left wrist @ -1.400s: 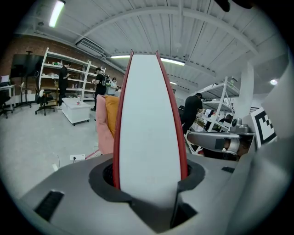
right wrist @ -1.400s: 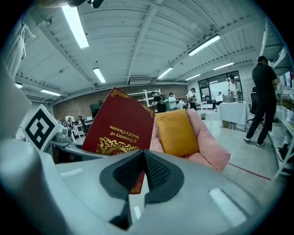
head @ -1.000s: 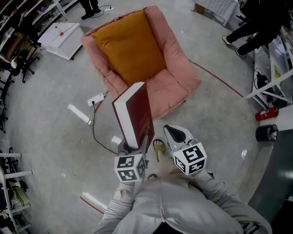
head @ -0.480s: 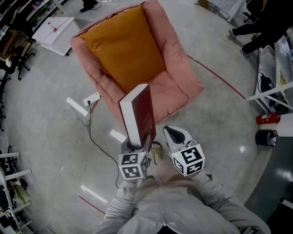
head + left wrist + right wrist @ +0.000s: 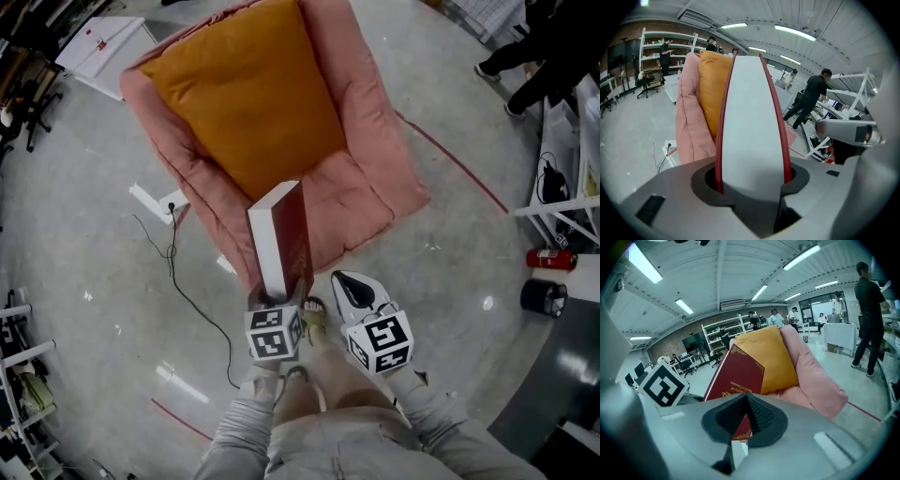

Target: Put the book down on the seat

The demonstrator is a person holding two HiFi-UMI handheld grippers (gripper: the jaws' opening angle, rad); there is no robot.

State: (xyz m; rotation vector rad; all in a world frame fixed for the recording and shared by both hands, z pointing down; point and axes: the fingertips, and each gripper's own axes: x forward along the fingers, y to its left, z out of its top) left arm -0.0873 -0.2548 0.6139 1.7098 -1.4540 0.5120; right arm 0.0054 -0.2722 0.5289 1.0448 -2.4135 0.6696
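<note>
while the left gripper (image 5: 282, 296) pinches the red book (image 5: 281, 234) upright by its lower end, in the air at the front edge of the pink armchair (image 5: 370, 84), the right gripper (image 5: 349, 281) hangs beside it, jaws pressed together on nothing. the sound course, on this showing: carry the book over the seat (image 5: 361, 192), tip it flat, then release. only the right gripper view shows the gilt lettering (image 5: 733, 389) on the cover; only the head view shows how the book stands to the seat.

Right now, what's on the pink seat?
An orange cushion leans against the back of the pink seat; the pad in front of it looks bare. The book, upright in the left claw, hides part of the front edge in the head view.
</note>
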